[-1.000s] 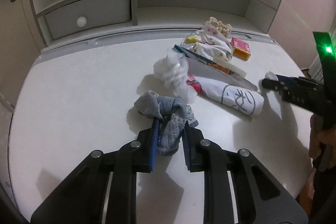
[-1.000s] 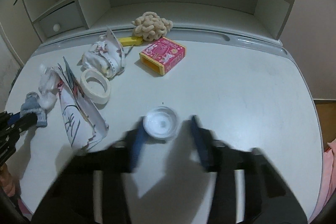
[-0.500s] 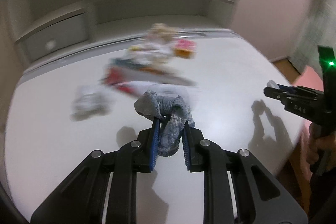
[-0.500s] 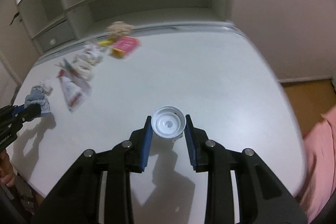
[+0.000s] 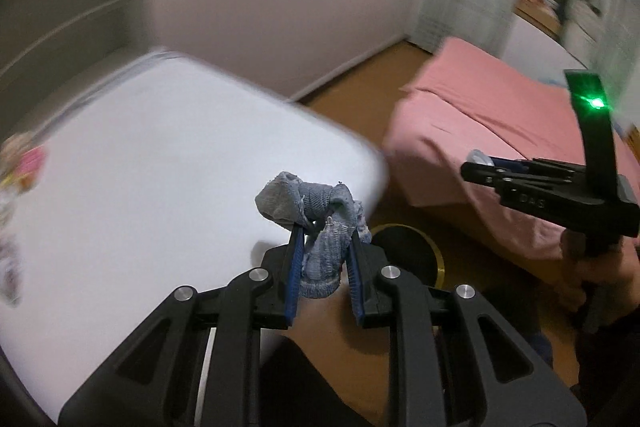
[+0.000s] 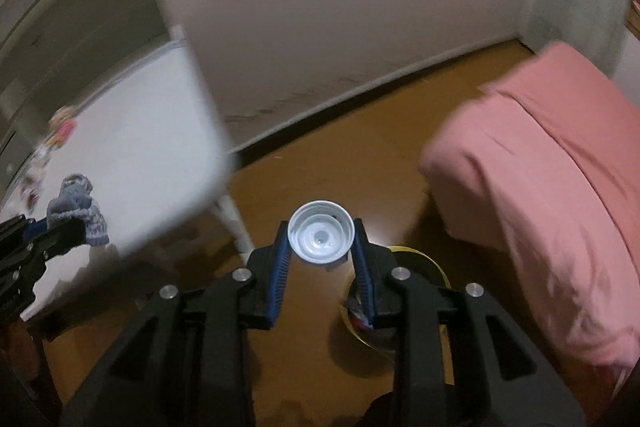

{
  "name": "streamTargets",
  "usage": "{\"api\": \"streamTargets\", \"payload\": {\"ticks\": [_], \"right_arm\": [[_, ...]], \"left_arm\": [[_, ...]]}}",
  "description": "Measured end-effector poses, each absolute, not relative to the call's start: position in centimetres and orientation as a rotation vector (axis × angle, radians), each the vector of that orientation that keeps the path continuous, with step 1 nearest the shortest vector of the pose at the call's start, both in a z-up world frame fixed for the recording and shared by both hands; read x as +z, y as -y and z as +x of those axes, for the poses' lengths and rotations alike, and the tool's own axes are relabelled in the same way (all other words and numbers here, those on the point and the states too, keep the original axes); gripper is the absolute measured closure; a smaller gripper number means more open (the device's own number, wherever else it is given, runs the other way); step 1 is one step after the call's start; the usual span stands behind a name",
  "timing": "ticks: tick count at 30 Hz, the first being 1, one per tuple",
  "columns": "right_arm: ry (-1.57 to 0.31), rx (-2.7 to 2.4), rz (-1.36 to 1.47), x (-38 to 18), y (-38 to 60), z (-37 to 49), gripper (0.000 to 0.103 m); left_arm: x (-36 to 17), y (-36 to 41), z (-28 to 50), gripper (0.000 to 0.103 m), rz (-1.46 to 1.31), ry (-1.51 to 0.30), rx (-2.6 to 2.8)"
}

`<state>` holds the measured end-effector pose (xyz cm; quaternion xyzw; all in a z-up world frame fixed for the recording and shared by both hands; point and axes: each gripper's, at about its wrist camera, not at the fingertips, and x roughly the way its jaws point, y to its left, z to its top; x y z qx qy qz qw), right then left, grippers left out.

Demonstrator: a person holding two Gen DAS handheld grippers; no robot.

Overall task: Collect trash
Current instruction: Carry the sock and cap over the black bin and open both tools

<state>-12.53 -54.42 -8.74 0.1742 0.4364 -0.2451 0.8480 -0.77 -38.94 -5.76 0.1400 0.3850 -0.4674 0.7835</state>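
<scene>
My left gripper (image 5: 322, 247) is shut on a crumpled grey-blue sock (image 5: 316, 223) and holds it in the air past the white table's corner (image 5: 352, 163). It also shows in the right wrist view (image 6: 52, 227), with the sock (image 6: 76, 211). My right gripper (image 6: 321, 239) is shut on a white plastic cap (image 6: 321, 231) and holds it above the brown floor. In the left wrist view the right gripper (image 5: 480, 167) is at the right. A round dark bin with a yellow rim (image 5: 404, 255) stands on the floor below both grippers; it shows in the right wrist view (image 6: 404, 291) too.
A bed with a pink cover (image 6: 552, 187) stands at the right. The white table (image 6: 120, 147) with leftover litter (image 6: 60, 131) is at the left, blurred. A pale wall (image 6: 340, 7) and brown floor (image 6: 320, 167) lie ahead.
Both grippers have swung right, off the table and over the floor by the bin. The right gripper closed on the cap a second ago. The left still holds the sock.
</scene>
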Motion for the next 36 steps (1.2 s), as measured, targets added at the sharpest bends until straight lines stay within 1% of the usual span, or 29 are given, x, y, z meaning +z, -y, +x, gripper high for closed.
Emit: {"api": "streamTargets", "payload": {"ticks": [7, 15, 19, 25, 36], "right_arm": [[-0.962, -0.659, 0.509, -13.8, 61.1, -20.9, 0.073], [-1.026, -0.693, 0.609, -20.9, 64.4, -24.0, 0.073], [-1.069, -0.673, 0.631, -23.7, 65.6, -23.6, 0.073], [-1.101, -0.663, 0.649, -25.9, 65.9, -23.0, 0.073], [-1.108, -0.660, 0.637, -26.1, 65.8, -21.9, 0.073]], "left_arm": [[-9.9, 48.8, -6.2, 0.084, 0.386, -0.860, -1.187], [-15.6, 55.3, -9.1, 0.084, 0.468, -0.903, -1.251], [-18.1, 56.7, -9.5, 0.083, 0.493, -0.946, -1.241], [-20.5, 57.9, -9.1, 0.083, 0.523, -0.986, -1.211], [-21.4, 58.0, -8.3, 0.083, 0.527, -1.006, -1.203]]}}
